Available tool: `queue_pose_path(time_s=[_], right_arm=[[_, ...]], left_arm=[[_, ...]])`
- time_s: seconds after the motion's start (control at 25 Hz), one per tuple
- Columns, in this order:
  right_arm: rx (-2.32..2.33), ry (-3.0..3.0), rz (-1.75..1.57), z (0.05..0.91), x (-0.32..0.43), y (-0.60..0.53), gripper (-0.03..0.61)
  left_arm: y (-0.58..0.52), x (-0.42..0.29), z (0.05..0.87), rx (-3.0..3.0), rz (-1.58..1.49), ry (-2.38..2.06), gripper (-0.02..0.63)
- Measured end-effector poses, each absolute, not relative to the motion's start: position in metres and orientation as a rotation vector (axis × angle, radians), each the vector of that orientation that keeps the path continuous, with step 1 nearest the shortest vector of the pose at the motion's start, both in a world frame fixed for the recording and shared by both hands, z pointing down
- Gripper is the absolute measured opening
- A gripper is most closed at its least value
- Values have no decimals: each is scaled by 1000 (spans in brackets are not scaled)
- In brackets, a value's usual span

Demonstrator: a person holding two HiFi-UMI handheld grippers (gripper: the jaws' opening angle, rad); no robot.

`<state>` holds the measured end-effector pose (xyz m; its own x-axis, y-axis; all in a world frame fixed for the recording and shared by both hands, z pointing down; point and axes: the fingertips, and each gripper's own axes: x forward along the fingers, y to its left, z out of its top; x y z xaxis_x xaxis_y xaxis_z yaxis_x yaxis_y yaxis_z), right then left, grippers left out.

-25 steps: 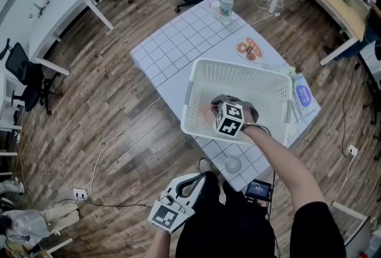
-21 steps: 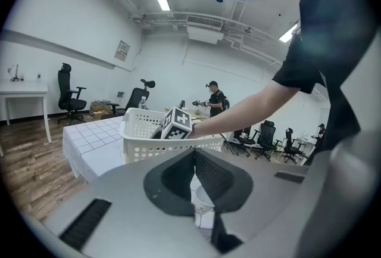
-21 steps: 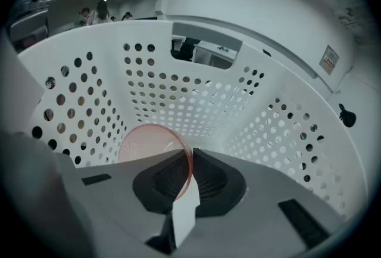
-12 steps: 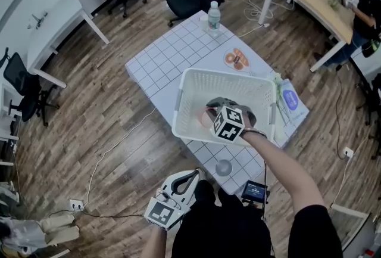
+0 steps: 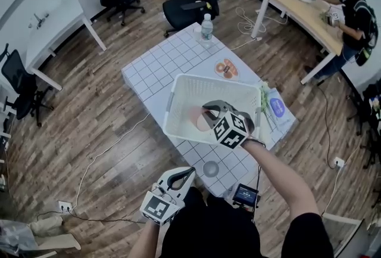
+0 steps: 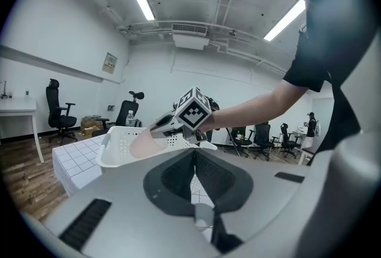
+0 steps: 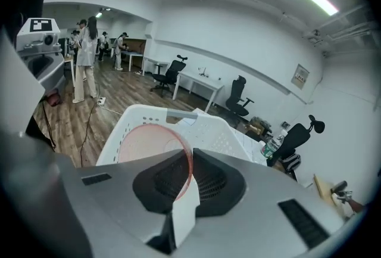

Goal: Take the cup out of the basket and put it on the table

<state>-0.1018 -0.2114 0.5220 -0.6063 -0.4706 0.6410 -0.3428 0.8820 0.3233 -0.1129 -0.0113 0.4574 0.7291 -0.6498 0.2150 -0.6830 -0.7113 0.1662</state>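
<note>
A translucent pink cup (image 5: 197, 118) hangs over the white plastic basket (image 5: 178, 93), and my right gripper (image 5: 206, 111) is shut on its rim. In the right gripper view the cup (image 7: 149, 146) sits between the jaws (image 7: 190, 160), its wall pinched, above the basket (image 7: 134, 117). My left gripper (image 5: 186, 173) is low, near my body and off the table's near edge, shut on nothing. In the left gripper view its closed jaws (image 6: 194, 154) point at the cup (image 6: 141, 146) and the basket (image 6: 116, 152).
The basket stands on a white gridded table (image 5: 158, 60). On it are a water bottle (image 5: 206, 27), a plate of food (image 5: 226, 69), a blue packet (image 5: 276, 108) and a small clear glass (image 5: 211, 168) at the near edge. Office chairs (image 5: 190, 3) and a person (image 5: 351, 6) are further off.
My right gripper has risen with the pink cup from deep in the basket to about its rim. The left gripper has lifted slightly.
</note>
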Motion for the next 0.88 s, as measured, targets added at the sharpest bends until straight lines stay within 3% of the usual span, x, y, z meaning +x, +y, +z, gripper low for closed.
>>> queue_pose_path(time_s=[0.88], right_arm=[[769,-2602,-187,397,-52,-127,34]], left_arm=[[0,-79,444,2760,224,-1066,9]])
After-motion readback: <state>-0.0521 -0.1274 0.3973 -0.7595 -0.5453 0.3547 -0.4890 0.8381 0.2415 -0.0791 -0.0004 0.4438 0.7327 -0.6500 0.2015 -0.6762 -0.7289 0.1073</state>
